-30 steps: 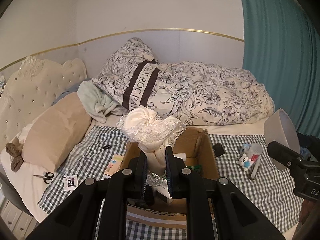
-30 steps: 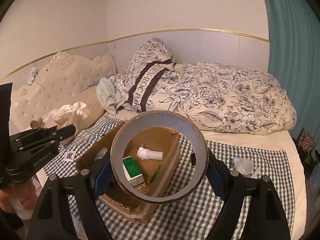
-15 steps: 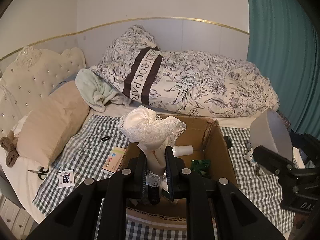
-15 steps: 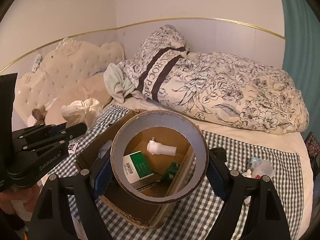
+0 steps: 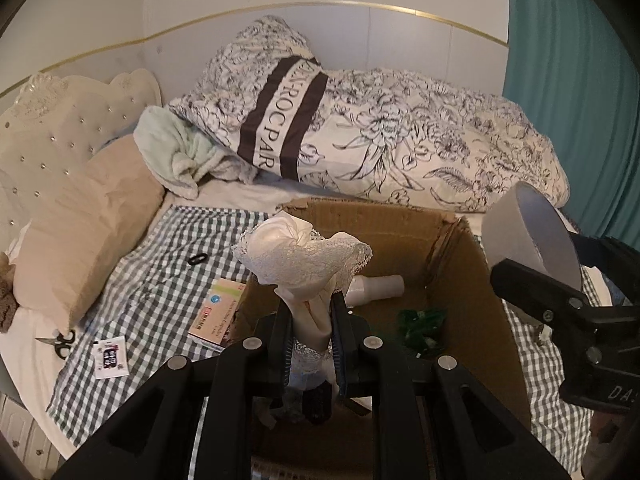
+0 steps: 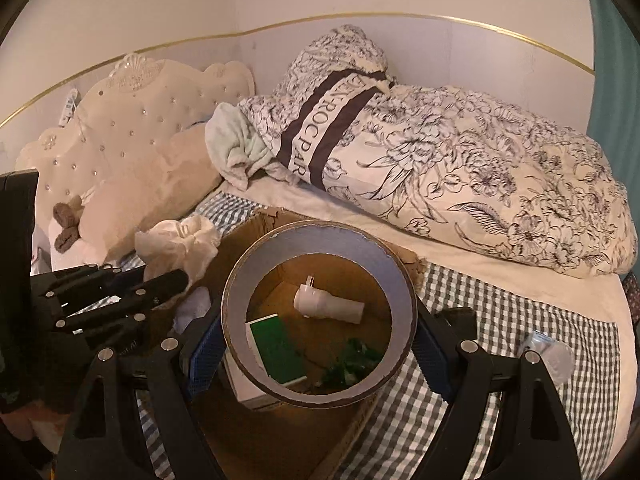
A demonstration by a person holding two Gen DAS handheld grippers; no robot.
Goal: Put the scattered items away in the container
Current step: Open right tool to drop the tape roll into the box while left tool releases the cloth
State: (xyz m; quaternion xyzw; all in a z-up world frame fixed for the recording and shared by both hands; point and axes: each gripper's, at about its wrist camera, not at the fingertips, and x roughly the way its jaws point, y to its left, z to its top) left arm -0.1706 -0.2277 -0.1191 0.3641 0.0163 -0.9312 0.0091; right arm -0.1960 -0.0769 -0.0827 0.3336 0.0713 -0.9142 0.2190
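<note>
Over the open cardboard box [image 5: 472, 276] on the checked bedspread [image 5: 168, 280], both grippers hang tilted downward, presumably to drop their loads inside; the left gripper [image 5: 310, 334] is pinched tight on a cream lace cloth [image 5: 300, 256], bunched above its jaws; the right gripper [image 6: 316, 344] spans wide, clamping a tape roll [image 6: 320, 240] by its outer rim, directly above a white bottle [image 6: 328, 304] and green packet [image 6: 276, 348] lying within.

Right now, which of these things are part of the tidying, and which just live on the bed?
Part of the job:
- cardboard box
- lace cloth in left gripper
- tape roll in right gripper
- scissors, medicine box, hair tie

Just there:
- floral duvet
- beige pillow
- headboard
</note>
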